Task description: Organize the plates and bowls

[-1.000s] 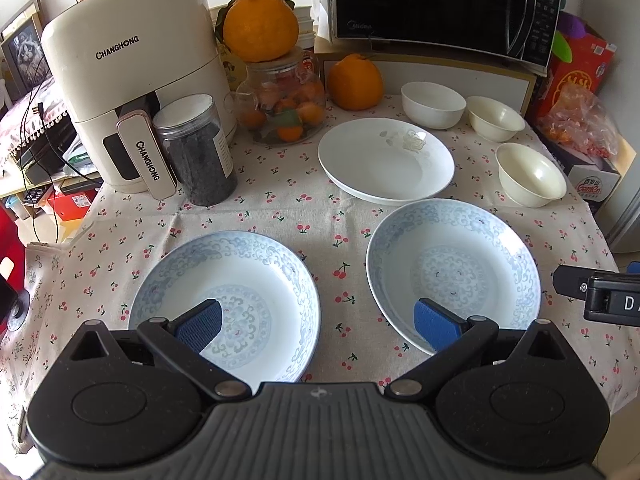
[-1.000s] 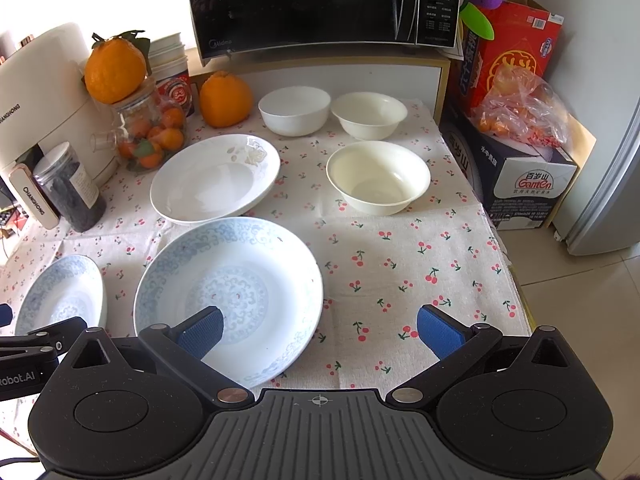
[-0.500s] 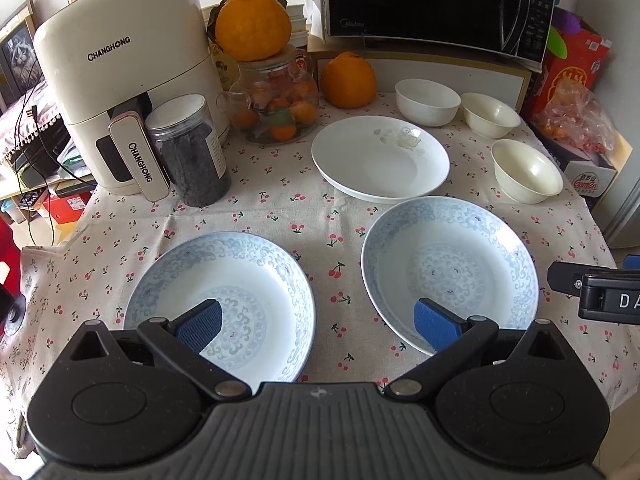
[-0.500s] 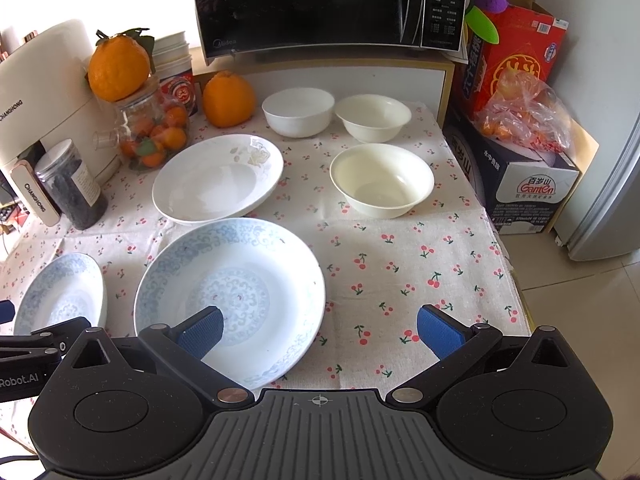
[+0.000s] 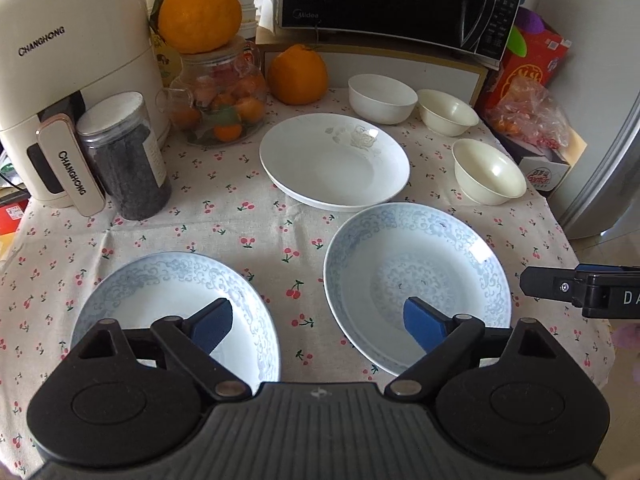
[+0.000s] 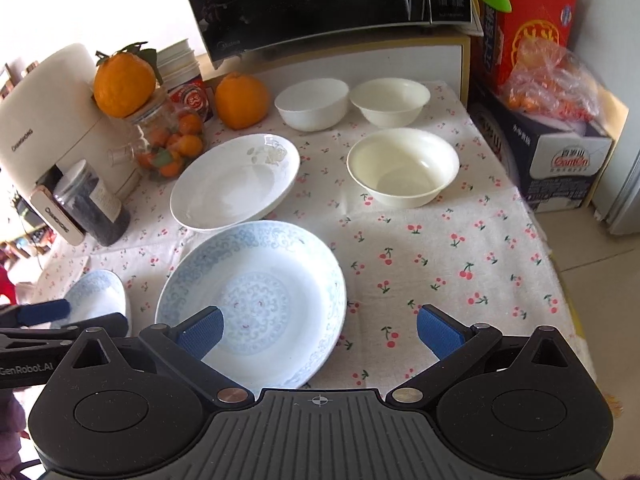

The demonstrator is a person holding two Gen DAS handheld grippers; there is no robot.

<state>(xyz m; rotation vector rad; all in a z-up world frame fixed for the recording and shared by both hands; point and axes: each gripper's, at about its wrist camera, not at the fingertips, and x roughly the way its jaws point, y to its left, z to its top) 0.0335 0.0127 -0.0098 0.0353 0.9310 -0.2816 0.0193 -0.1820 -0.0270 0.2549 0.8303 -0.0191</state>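
Two blue-patterned plates lie on the cherry tablecloth: a left one [image 5: 168, 304] and a right one [image 5: 416, 276], the latter also in the right wrist view [image 6: 256, 296]. A white plate [image 5: 334, 160] lies behind them, also in the right wrist view [image 6: 236, 184]. Three white bowls stand at the back right: [image 5: 380, 98], [image 5: 446, 112], [image 5: 488, 170]. My left gripper [image 5: 318, 324] is open and empty, held above the gap between the blue plates. My right gripper [image 6: 320, 332] is open and empty over the right blue plate's near right rim.
A cream air fryer [image 5: 68, 80], a dark jar [image 5: 124, 156] and a glass jar of oranges [image 5: 220, 96] stand at the back left. A microwave [image 5: 392, 0] sits on a shelf behind. Boxes and a bag of fruit [image 6: 548, 84] stand right of the table.
Both grippers have moved forward and lower toward the table; the plates and bowls appear larger. Nothing on the table has moved.
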